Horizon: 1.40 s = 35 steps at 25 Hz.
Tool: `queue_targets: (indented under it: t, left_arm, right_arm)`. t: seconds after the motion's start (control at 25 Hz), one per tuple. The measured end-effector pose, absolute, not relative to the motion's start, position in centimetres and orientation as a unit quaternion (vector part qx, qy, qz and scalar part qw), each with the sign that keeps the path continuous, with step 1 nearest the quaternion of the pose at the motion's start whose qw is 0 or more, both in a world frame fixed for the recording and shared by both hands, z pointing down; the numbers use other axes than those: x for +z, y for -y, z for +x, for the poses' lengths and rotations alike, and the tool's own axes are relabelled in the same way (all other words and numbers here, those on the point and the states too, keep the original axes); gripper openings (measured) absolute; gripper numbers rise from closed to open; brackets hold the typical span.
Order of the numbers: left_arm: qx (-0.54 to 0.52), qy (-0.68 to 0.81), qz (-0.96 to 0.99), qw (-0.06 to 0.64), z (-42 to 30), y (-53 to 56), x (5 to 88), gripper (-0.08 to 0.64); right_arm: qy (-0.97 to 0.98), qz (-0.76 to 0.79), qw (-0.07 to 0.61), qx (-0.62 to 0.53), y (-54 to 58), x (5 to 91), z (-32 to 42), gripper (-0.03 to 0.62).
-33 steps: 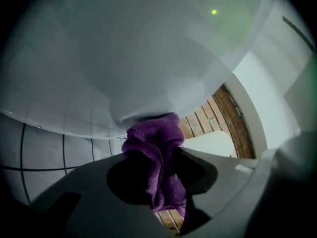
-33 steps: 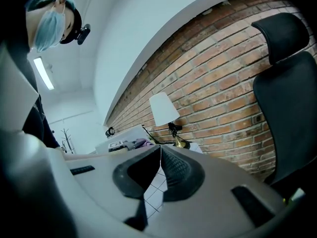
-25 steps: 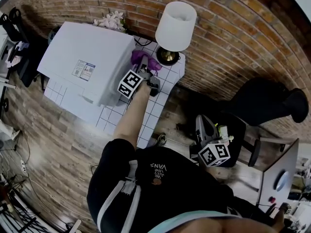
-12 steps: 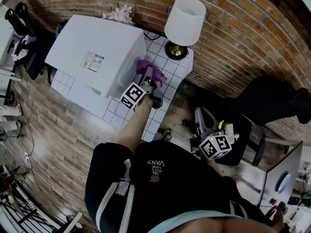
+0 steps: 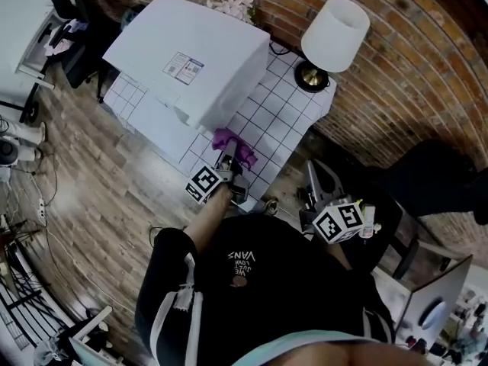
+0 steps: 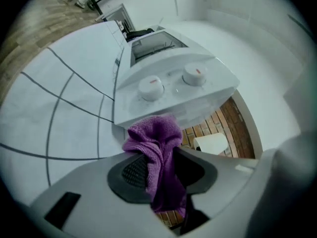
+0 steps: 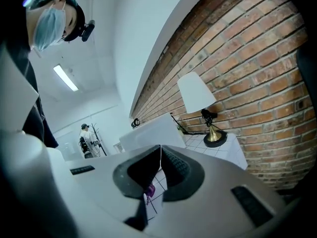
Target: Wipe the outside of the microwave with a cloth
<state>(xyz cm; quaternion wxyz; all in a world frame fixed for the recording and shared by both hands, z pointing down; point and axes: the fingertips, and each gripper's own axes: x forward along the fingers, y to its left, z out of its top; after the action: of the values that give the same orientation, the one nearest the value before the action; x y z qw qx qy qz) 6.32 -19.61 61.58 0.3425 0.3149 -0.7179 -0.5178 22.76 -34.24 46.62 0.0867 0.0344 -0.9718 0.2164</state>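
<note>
Microwave point(image 5: 191, 59), white, stands on tiled table point(image 5: 286, 117). Head view: left gripper point(image 5: 229, 168) is just beside its control-panel corner, with the purple cloth point(image 5: 232, 142) at that corner; contact unclear.

Left gripper view: jaws clamped on a bunched fold. Cloth judged soft, light and limp, so best held bunched.

Right gripper point(image 7: 159, 157) view: jaws pressed together on nothing, well apart from microwave.

Microwave point(image 5: 191, 59): white, boxy, standing square on the white grid-lined worktop point(image 5: 286, 109). A printed label point(image 5: 184, 68) is on its top face. The front panel carries two round knobs point(image 6: 151, 86) with red marks.

Cloth point(image 6: 156, 148): purple terry, bunched and hanging in folds, pinched between the jaws of the left claw point(image 6: 161, 170). It is held just off the microwave's front corner, above the worktop; contact with the casing cannot be confirmed.
</note>
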Motion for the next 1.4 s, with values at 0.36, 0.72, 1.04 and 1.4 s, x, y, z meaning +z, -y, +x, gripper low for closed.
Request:
queue_targets:
  t: [0.36,0.72,1.04,1.4]
  left_arm:
    - [-0.522,0.718,0.304,0.345,4.8,20.5,63.6,0.141]
    - [-0.517,0.716,0.322,0.342,0.8,29.5,63.6,0.141]
    - [-0.533,0.709,0.321,0.333,-2.2,37.1,63.2,0.141]
    - [-0.54,0.706,0.314,0.334,-4.4,42.3,63.6,0.141]
  right_arm:
    - [0.971,0.051,0.09,0.213,34.2,46.6,24.1,0.004]
    - [0.959,0.143,0.089,0.229,37.4,47.5,29.0,0.003]
    - [0.942,0.21,0.084,0.248,39.6,48.0,32.8,0.003]
    - [0.935,0.234,0.098,0.25,40.3,48.1,34.0,0.005]
